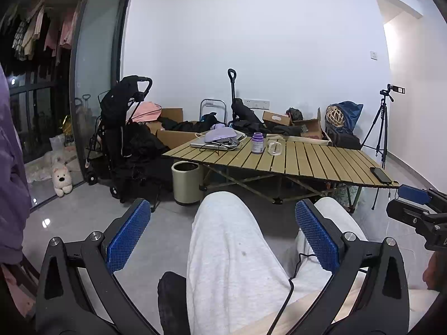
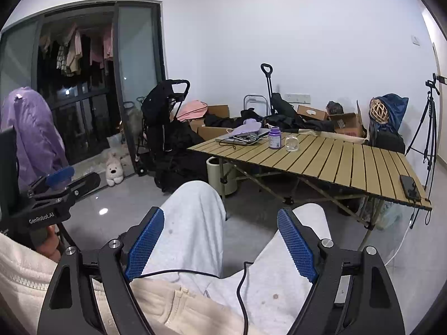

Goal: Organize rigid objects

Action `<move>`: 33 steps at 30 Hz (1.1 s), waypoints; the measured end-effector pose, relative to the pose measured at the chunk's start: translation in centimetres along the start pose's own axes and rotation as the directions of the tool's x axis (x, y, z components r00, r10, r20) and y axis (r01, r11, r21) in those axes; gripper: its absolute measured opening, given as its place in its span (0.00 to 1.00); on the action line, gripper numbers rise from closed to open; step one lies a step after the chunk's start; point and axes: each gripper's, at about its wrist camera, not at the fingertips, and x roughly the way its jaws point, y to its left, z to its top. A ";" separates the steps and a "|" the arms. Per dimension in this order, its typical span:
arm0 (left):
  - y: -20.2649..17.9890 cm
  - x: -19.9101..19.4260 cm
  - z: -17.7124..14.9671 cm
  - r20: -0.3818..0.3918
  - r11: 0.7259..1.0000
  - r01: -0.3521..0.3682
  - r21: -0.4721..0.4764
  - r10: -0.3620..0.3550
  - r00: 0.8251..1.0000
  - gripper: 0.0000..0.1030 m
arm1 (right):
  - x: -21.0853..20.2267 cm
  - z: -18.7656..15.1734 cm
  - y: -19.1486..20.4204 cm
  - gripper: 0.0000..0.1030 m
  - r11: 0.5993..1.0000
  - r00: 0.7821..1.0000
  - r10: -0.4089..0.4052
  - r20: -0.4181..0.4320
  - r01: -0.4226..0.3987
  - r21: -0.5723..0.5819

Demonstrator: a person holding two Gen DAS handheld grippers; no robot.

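A purple bottle (image 1: 257, 143) with a dark cap stands on the slatted folding table (image 1: 307, 159), next to a small clear glass jar (image 1: 274, 147). Both also show in the right wrist view: the bottle (image 2: 274, 138) and the jar (image 2: 292, 142) on the table (image 2: 321, 156). My left gripper (image 1: 222, 234) is open and empty, held low over the person's knees, well short of the table. My right gripper (image 2: 220, 244) is open and empty too, above the lap. Each gripper shows at the edge of the other's view: the right one (image 1: 416, 203), the left one (image 2: 64, 181).
A laptop with a lilac pouch and cables (image 1: 220, 139) lies at the table's far left. A black phone (image 1: 380, 175) lies near the right edge. A bin (image 1: 185, 181), a black stroller (image 1: 123, 128), boxes, bags and a tripod (image 1: 381, 128) stand around the table.
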 end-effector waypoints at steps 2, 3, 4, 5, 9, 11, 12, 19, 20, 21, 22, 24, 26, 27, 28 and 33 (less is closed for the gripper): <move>0.0 0.1 -0.1 -0.006 1.000 0.004 -0.001 -0.004 1.000 1.00 | 0.0 0.0 -0.1 0.85 1.000 1.000 0.004 -0.001 -0.004 0.000; -0.1 0.1 -0.1 -0.006 1.000 0.005 -0.001 -0.005 1.000 1.00 | 0.0 0.0 -0.1 0.85 1.000 1.000 0.006 -0.003 -0.006 0.000; -0.1 0.1 -0.1 -0.005 1.000 0.004 -0.002 -0.004 1.000 1.00 | 0.1 0.1 -0.1 0.85 1.000 1.000 0.005 -0.003 -0.005 -0.001; -0.1 0.1 -0.1 -0.005 1.000 0.003 -0.002 -0.003 1.000 1.00 | 0.1 0.1 -0.1 0.85 1.000 1.000 0.006 -0.003 -0.006 -0.001; 0.0 0.0 -0.2 -0.005 1.000 0.003 -0.004 -0.003 1.000 1.00 | 0.1 0.2 -0.1 0.85 1.000 1.000 0.005 -0.005 -0.005 -0.001; -0.2 0.0 -0.2 -0.006 1.000 0.002 -0.004 -0.002 1.000 1.00 | 0.1 0.2 -0.1 0.85 1.000 1.000 0.005 -0.005 -0.005 -0.001; -0.3 0.0 -0.2 -0.005 1.000 0.002 -0.005 -0.002 1.000 1.00 | 0.1 0.2 -0.1 0.85 1.000 1.000 0.004 -0.005 -0.004 0.000; -0.3 -0.1 -0.2 -0.004 1.000 0.000 -0.005 0.000 1.000 1.00 | 0.1 0.2 -0.1 0.85 1.000 1.000 0.008 -0.008 -0.008 0.001; -0.3 -0.1 -0.2 -0.005 1.000 0.001 -0.004 -0.001 1.000 1.00 | 0.1 0.2 -0.1 0.85 1.000 1.000 0.008 -0.006 -0.008 0.001; -0.3 -0.1 -0.2 -0.006 1.000 0.003 -0.003 -0.003 1.000 1.00 | 0.1 0.2 -0.1 0.85 1.000 1.000 0.009 -0.005 -0.009 0.000; -0.3 -0.1 -0.2 -0.009 1.000 0.005 -0.004 -0.005 1.000 1.00 | 0.1 0.2 -0.1 0.85 1.000 1.000 0.010 -0.005 -0.010 0.000; -0.3 -0.1 -0.2 -0.011 1.000 0.006 -0.004 -0.006 1.000 1.00 | 0.2 0.2 0.1 0.85 1.000 1.000 0.012 -0.008 -0.012 -0.001; -0.2 -0.1 -0.2 -0.011 1.000 0.006 -0.005 -0.006 1.000 1.00 | 0.3 0.1 0.1 0.85 1.000 1.000 0.013 -0.010 -0.013 -0.002; -0.2 -0.1 -0.2 -0.011 1.000 0.007 -0.004 -0.007 1.000 1.00 | 0.3 0.1 0.2 0.85 1.000 1.000 0.014 -0.011 -0.014 -0.002; -0.2 -0.1 -0.2 -0.012 1.000 0.007 -0.004 -0.008 1.000 1.00 | 0.3 0.1 0.2 0.85 1.000 1.000 0.014 -0.012 -0.014 -0.002; -0.1 -0.1 -0.2 -0.011 1.000 0.007 -0.004 -0.007 1.000 1.00 | 0.3 0.1 0.1 0.85 1.000 1.000 0.015 -0.011 -0.015 -0.001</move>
